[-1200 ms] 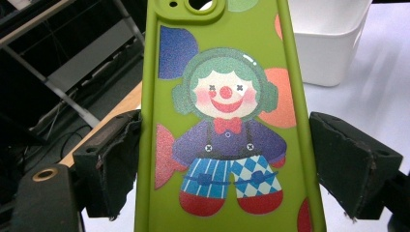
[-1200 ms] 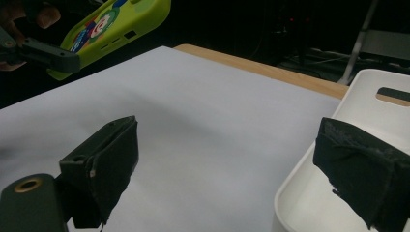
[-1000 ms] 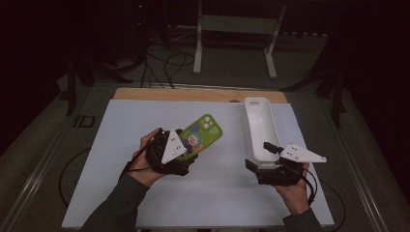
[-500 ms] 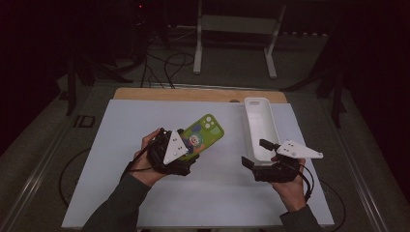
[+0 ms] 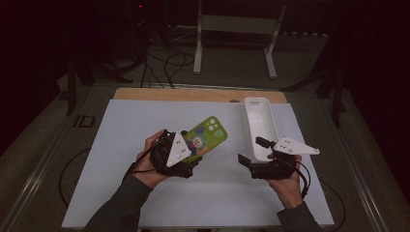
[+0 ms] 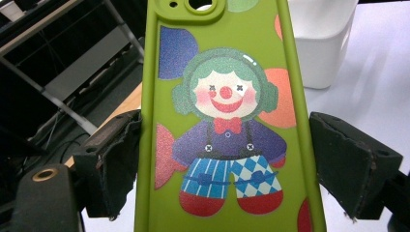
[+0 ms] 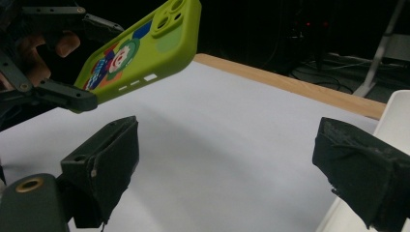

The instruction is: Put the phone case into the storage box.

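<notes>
Holding: phone case (image 5: 205, 138) lifted off bench (image 5: 121, 145), clamped across its sides in left gripper (image 6: 222, 164). Right gripper (image 7: 232, 169) gaping, empty, beside white bin (image 5: 260, 128). I judge pickup done, placing outstanding.

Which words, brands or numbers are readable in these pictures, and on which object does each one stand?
None: no readable text on anything.
The green phone case held in the left claw carries only a clown drawing, no letters.
The white bin and the white table bear no visible label.
</notes>
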